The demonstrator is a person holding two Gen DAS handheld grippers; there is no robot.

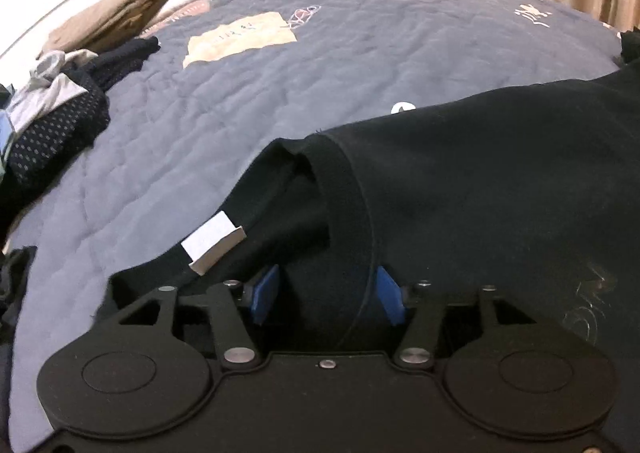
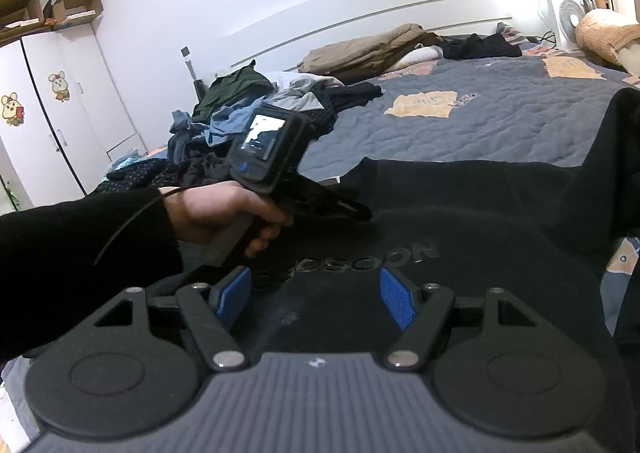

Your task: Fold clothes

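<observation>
A black sweatshirt (image 1: 500,181) lies spread on the bed. Its ribbed collar (image 1: 352,213) and white neck label (image 1: 214,241) face the left wrist camera. My left gripper (image 1: 328,293) is open, with the collar's edge lying loose between its blue pads (image 1: 266,295). In the right wrist view a hand (image 2: 212,213) in a black sleeve holds that left gripper (image 2: 356,211) low on the sweatshirt (image 2: 480,205). My right gripper (image 2: 314,293) hovers open over the garment's printed lettering (image 2: 360,261), with nothing pinched.
The grey-blue quilt (image 1: 240,113) with tan patches covers the bed. A pile of unfolded clothes (image 2: 240,109) sits at its left side, and brown and black garments (image 2: 380,49) lie by the headboard. A white wardrobe (image 2: 60,113) stands at the left, a fan (image 2: 564,19) at the far right.
</observation>
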